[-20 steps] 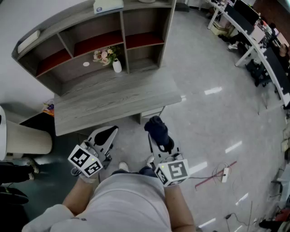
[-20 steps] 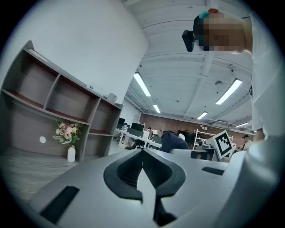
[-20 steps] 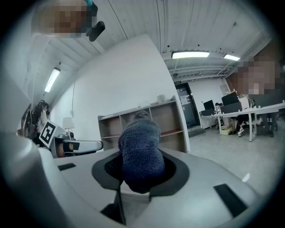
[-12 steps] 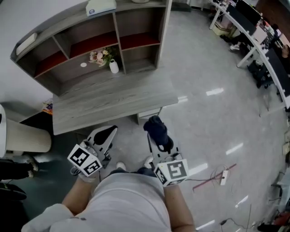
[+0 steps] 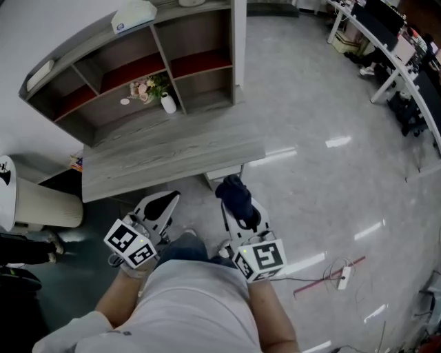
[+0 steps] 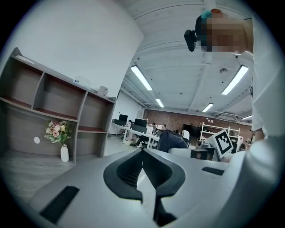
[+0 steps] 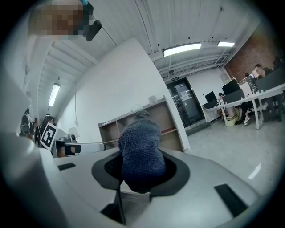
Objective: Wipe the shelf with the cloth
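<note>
The grey wooden shelf (image 5: pixel 148 65) with red-lined compartments stands on a grey desk (image 5: pixel 172 155) ahead of me. In the right gripper view the shelf (image 7: pixel 153 118) shows behind the cloth. My right gripper (image 5: pixel 236 196) is shut on a dark blue cloth (image 5: pixel 236 195), which bulges out between the jaws (image 7: pixel 140 156). It hovers just off the desk's near edge. My left gripper (image 5: pixel 162 204) is shut with nothing in it, low beside the right one. The left gripper view shows the shelf (image 6: pixel 49 111) at left.
A white vase of pink flowers (image 5: pixel 167 103) and a small white disc (image 5: pixel 125 101) stand in the shelf's middle bay. A white box (image 5: pixel 133 15) lies on top. A white round bin (image 5: pixel 41 205) stands left. Cables and a power strip (image 5: pixel 344 277) lie on the floor at right.
The desk and shelf have shifted left and slightly nearer in the head view as I turn. Both grippers keep their pose; the cloth stays held.
</note>
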Demonstrator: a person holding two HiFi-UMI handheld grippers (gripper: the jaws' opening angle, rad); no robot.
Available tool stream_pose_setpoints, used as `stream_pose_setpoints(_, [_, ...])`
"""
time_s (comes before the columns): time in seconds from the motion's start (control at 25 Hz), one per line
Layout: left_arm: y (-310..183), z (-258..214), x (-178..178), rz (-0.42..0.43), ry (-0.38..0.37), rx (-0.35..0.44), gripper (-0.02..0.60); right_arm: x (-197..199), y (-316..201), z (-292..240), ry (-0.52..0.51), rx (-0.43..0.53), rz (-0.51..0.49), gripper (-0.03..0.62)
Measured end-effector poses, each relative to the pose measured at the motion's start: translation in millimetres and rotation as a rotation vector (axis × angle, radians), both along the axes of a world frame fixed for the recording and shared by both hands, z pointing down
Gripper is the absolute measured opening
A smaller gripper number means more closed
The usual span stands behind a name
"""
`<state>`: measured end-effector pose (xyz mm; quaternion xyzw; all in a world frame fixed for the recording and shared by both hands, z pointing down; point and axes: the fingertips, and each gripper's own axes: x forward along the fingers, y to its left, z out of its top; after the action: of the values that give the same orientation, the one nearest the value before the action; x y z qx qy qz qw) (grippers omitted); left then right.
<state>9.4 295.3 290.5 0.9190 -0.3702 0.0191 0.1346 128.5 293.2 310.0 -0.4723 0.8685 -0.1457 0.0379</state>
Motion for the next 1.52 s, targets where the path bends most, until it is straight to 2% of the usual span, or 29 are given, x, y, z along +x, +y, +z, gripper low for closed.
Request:
stream_pose_setpoints(0.36, [-31.1,17.2,-9.1,-0.02,0.001,-0.033,0.015,-0.5,-33.2,20.6,-0.006,-0.049,-0.001,0.123])
stream_pose_setpoints(0.76, [-101.9,30.4,-31.4,-0.038,0.03,-0.069,0.015,-18.1,-106.3,38.6,0.028,-0.105,-0.011,0.123])
stream_pose_setpoints(1.2, [-208.9,33.9,-95.7,-0.052,0.047,-0.085,0.015,-83.7,-223.5,54.0,0.091,-0.121,-0.038,0.123])
stream_pose_setpoints(1.52, [-255.7,34.6,-142.3,-0.043,0.026,-0.09,0.015,-131.4,-290.5,72.3,0.172,-0.119,-0.038,0.124])
